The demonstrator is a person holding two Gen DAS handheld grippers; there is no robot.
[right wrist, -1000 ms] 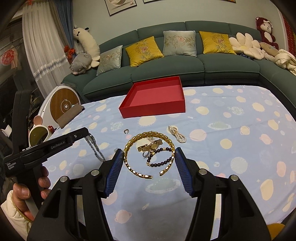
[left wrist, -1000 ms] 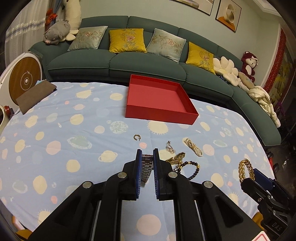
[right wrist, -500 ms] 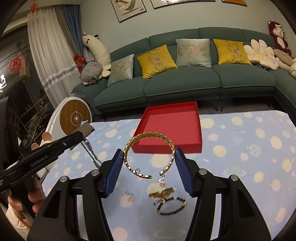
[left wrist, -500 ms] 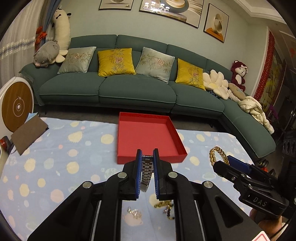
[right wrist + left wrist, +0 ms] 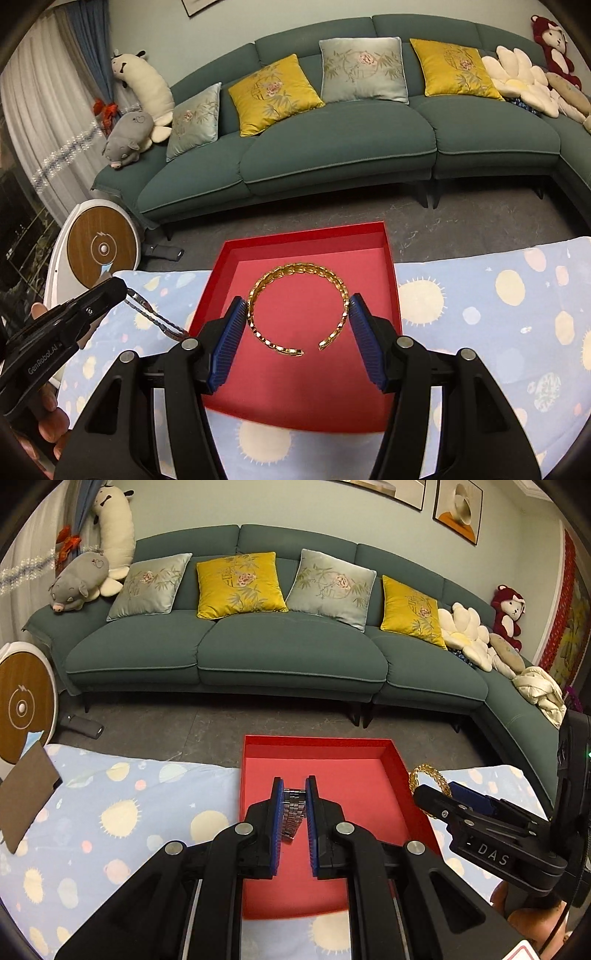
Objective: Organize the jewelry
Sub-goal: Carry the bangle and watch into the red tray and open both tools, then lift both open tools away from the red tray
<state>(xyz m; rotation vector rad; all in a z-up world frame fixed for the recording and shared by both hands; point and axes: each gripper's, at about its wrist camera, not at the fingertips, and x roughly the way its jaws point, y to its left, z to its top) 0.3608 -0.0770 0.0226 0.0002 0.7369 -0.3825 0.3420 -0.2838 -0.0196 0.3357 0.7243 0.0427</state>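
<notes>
Two grippers I held above red tray (image 5: pixel 391 266) on spotted tablecloth (image 5: pixel 498 317). My left gripper (image 5: pixel 294 805) clamped silver link band (image 5: pixel 291 818), band dangling over tray floor. My right gripper (image 5: pixel 297 325) pinched gold open bangle (image 5: pixel 297 291) between blue pads (image 5: pixel 227 345), above tray, opening facing me.

Right claw (image 5: pixel 297 325) grips gold bangle (image 5: pixel 295 291) above red tray (image 5: pixel 391 273).
</notes>
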